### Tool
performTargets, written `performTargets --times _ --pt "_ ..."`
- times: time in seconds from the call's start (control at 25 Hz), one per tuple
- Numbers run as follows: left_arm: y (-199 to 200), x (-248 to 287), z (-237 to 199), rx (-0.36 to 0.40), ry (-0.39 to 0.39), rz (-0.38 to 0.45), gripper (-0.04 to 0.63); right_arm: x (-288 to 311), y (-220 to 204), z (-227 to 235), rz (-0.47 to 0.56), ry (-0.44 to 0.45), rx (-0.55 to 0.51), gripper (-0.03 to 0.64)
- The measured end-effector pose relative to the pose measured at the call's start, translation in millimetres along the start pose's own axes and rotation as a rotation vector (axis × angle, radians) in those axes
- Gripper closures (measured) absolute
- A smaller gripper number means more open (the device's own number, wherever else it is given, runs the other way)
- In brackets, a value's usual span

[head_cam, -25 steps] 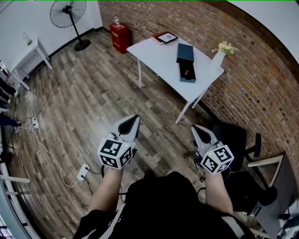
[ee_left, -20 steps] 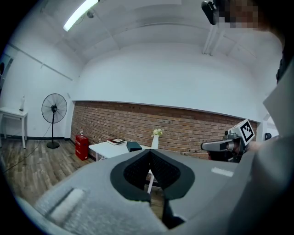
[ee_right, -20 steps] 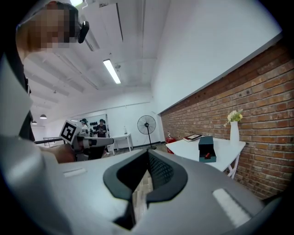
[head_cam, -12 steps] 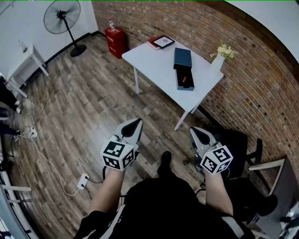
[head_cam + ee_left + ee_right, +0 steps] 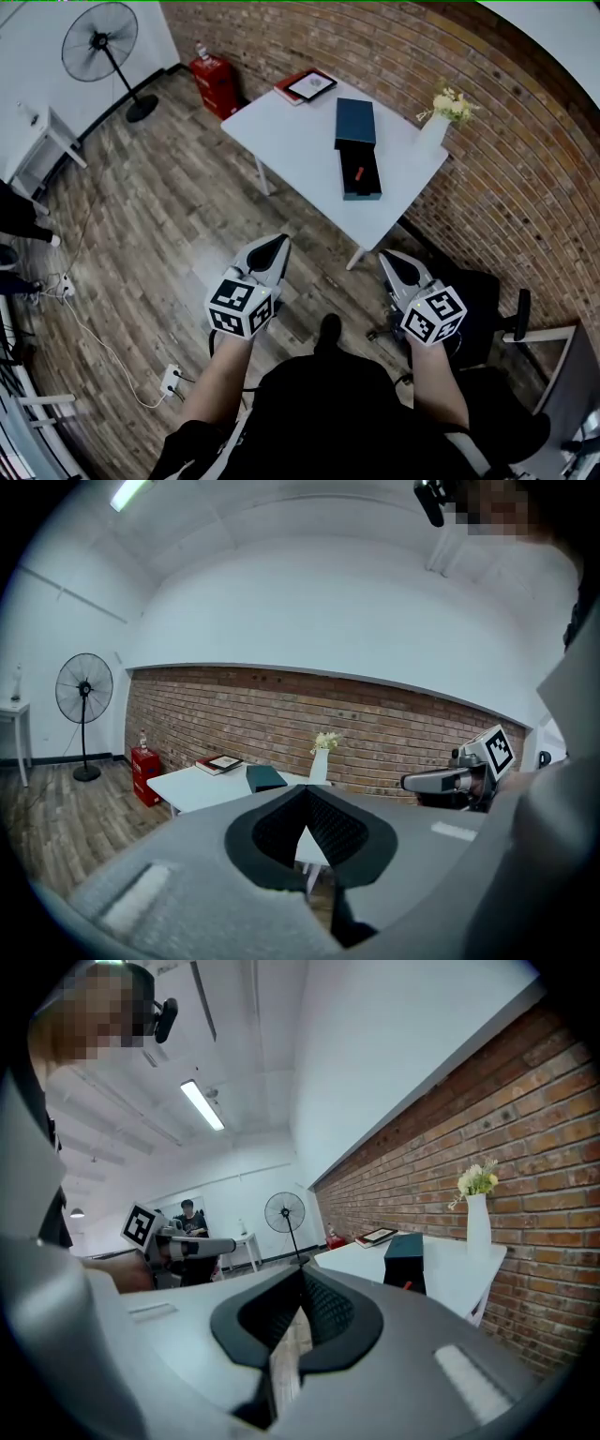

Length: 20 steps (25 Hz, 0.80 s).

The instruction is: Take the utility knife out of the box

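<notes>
Claws: our left gripper (image 5: pixel 270 246) and right gripper (image 5: pixel 391 260) closed, empty.
Knife (image 5: pixel 358 172): in box (image 5: pixel 362 194), at our 12 o'clock.

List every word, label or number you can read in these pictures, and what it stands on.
None can be read.
Marker cubes: square patterns only, no letters.
Book cover: too small to read.
Red box: any print too small to read.

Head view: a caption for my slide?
Person with left gripper and right gripper shut, facing a white table where the utility knife lies in the open box.
</notes>
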<state>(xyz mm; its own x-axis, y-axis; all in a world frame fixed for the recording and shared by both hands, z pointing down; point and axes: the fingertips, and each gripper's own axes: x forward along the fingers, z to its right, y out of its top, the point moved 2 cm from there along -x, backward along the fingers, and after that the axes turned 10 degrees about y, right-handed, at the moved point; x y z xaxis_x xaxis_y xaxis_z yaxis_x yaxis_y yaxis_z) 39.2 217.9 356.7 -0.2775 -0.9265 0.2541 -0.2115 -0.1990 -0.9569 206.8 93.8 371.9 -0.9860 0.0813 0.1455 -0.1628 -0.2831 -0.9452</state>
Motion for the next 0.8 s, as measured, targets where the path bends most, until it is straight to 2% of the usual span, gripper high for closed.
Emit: performTargets --times 0.36,0.56,0.8 --pt "12.6 87.0 5.2 0.012 -0.009 -0.048 0.588 23.1 9.3 79.7 -0.008 0.009 0.051 0.615" --pt "26.2 112.3 7.6 0.019 -0.002 -0.043 0.588 28.9 22.8 104.5 0.003 0.026 0.041 0.615" --pt "34.5 129.3 6.9 0.040 -0.018 -0.038 0.588 34.1 30.5 113.2 0.014 0.016 0.033 0.615"
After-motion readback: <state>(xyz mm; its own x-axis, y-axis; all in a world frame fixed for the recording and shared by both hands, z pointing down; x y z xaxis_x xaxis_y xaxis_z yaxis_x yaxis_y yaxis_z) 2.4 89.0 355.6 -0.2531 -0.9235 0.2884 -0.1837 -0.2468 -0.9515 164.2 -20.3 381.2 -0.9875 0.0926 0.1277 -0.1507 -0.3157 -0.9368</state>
